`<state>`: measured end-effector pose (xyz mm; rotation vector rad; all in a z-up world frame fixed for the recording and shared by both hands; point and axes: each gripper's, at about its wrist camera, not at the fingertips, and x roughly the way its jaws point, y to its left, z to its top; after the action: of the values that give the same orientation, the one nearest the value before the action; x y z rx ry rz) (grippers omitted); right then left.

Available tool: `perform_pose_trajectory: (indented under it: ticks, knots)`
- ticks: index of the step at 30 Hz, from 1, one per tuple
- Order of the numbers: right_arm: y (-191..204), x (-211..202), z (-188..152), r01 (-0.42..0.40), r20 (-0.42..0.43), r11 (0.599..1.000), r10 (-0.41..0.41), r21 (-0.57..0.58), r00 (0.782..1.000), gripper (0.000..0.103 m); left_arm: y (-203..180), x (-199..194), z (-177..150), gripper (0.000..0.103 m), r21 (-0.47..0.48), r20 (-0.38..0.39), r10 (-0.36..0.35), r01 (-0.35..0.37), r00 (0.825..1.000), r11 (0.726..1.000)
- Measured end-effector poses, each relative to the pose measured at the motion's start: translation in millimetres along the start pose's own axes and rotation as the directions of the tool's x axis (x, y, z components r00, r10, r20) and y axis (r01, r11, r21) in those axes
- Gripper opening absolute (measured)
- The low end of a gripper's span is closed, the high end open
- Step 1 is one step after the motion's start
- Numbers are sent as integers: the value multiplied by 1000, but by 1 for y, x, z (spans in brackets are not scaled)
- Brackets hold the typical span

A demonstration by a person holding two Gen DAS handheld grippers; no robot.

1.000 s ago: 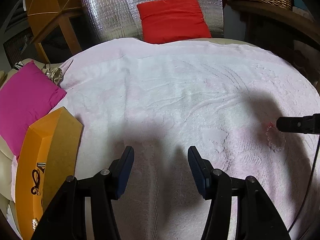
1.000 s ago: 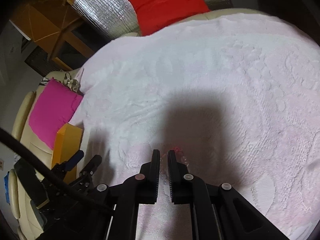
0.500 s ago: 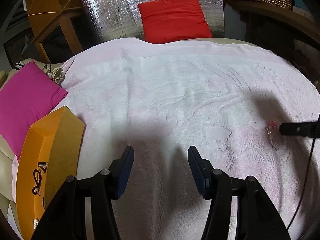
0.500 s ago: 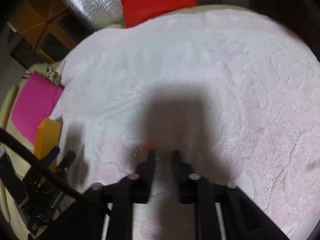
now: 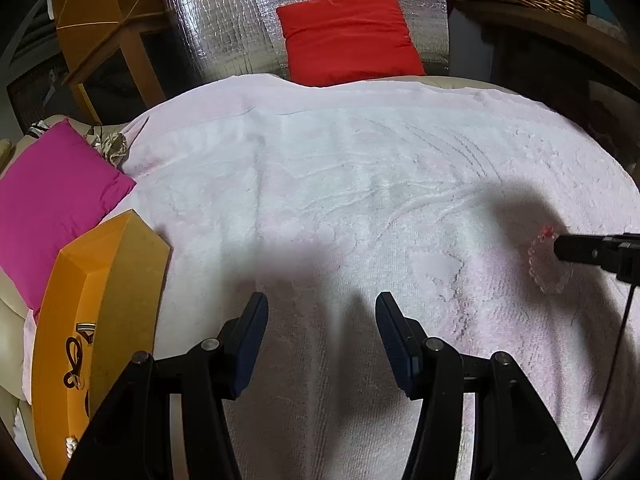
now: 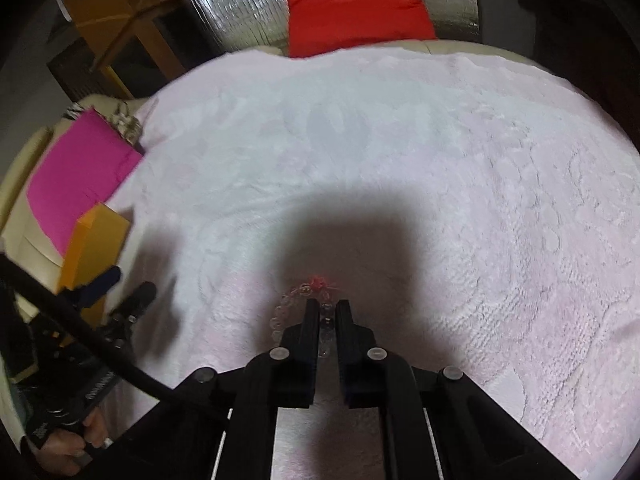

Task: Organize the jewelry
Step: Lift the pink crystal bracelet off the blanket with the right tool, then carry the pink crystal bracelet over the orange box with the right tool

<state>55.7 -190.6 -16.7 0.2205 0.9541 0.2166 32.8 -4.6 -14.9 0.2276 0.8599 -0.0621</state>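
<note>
Fingers [image 5: 256,328] of the left gripper [image 5: 320,320] are standing apart over bare pink towel [image 5: 320,160], the clear bead bracelet [image 5: 546,264] lying far right; an orange box [image 5: 100,300] is holding dark jewelry [image 5: 74,364]. Right gripper [image 6: 327,314] jaws are closing, bracelet beads showing between them.

Open towel [image 5: 320,184] surface, bare across its middle and far half; passage is free there from either side. Left margin blocked by the orange box [image 5: 100,320], with the magenta cushion [image 5: 52,200] just behind it. Far edge bounded by the red cushion [image 5: 348,36] against the foil sheet [image 5: 224,20]. Right of centre, the beaded bracelet [image 6: 292,304] lies on the towel at the right gripper [image 6: 326,312], the 1 small obstruction there.
</note>
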Motion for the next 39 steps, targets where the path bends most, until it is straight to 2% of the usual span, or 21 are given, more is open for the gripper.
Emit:
perform_pose_trajectory:
  ticks: [3, 6, 18, 25, 30, 39]
  knots:
    - [-8, -9, 3, -66, 19, 997, 66, 33, 998, 9, 1, -1, 0, 57, -1, 1, -3, 3, 1000, 1000]
    - [-13, -12, 4, -87, 29, 995, 86, 56, 996, 9, 2, -1, 0, 57, -9, -3, -10, 10, 1000, 1000]
    - [-1, -22, 1, -114, 66, 991, 109, 70, 992, 9, -2, -18, -6, 57, -35, 11, -41, 42, 999, 999]
    - [6, -30, -2, -133, 104, 986, 123, 101, 987, 9, 15, -31, -20, 60, -109, 5, -35, 35, 999, 993]
    - [23, -40, -12, -140, 136, 988, 129, 71, 982, 9, 25, -43, -32, 60, -122, 17, 9, -7, 1000, 993]
    - [51, -48, -33, -146, 164, 989, 142, 16, 976, 9, 43, -62, -48, 60, -185, 28, 4, 1, 1000, 983]
